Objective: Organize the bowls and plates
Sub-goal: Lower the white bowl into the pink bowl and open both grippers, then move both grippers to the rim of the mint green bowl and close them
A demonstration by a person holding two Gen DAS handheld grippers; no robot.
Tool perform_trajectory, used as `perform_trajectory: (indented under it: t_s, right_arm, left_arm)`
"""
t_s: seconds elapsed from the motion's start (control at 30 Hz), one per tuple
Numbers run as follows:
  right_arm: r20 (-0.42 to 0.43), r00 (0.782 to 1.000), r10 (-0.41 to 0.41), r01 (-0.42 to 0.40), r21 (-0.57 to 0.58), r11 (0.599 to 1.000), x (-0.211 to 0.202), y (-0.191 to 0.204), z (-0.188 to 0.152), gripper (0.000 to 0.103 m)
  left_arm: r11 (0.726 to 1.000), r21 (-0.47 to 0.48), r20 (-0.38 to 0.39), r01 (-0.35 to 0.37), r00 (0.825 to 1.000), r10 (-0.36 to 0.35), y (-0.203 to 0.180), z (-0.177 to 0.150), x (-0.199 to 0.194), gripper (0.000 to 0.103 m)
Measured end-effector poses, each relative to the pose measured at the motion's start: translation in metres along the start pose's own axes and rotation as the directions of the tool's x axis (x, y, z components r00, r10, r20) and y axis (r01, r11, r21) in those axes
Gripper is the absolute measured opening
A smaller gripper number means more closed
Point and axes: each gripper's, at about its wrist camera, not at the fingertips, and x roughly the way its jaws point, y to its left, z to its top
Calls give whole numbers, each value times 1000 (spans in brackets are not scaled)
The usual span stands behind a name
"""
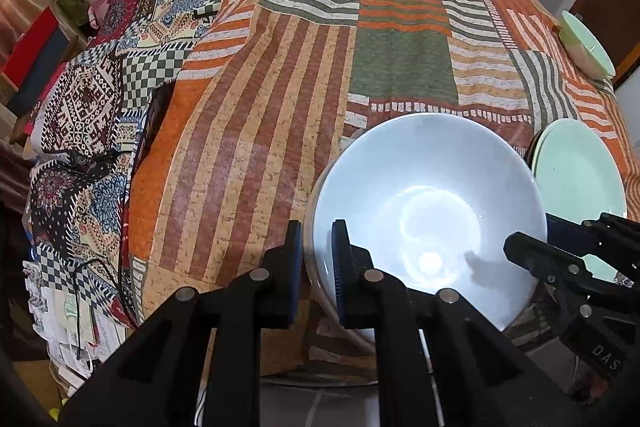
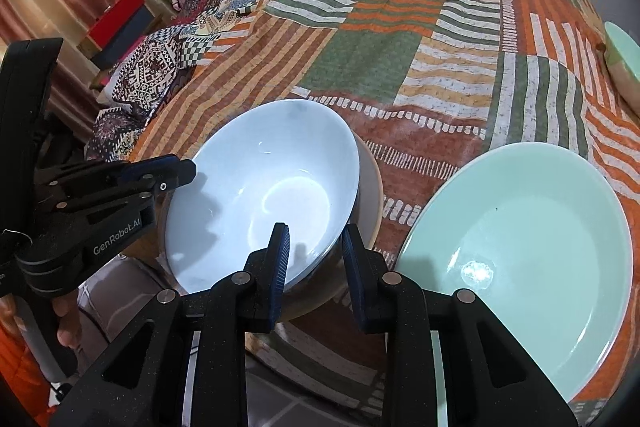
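Both grippers are clamped on the pale blue bowl (image 1: 428,211): the left gripper (image 1: 316,267) on its left rim, the right gripper (image 2: 316,263) on its near-right rim. The green plate (image 2: 520,259) lies just right of the right gripper, nearer that hand.

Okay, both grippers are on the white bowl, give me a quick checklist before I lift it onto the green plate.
1. Left gripper shut on the white bowl at its rim, one finger inside, one outside: ok.
2. Right gripper clamped on the opposite rim: ok.
3. Bowl is empty: ok.
4. White bowl sits inside a beige bowl; whether it will lift free of it: cannot tell.
5. Green plate beside the bowls is bare and ready to receive it: ok.
6. Small green bowl at the far table edge is well clear of the path: ok.
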Motion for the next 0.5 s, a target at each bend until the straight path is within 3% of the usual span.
perform_trajectory:
  t_s: [0.13, 0.23, 0.5]
  right_arm:
    - [9, 1000, 4, -4, 5, 1000, -7, -3, -1, 25]
    - [38, 999, -28, 28, 9, 1000, -17, -8, -2, 33]
    - [129, 990, -57, 50, 60, 997, -59, -32, -1, 36]
  left_arm:
    - [1000, -23, 18, 9, 1000, -9, 4, 2, -8, 28]
    - [999, -33, 47, 9, 999, -8, 6, 4, -19, 37]
    - [1000, 15, 154, 24, 988, -26, -14, 13, -65, 38]
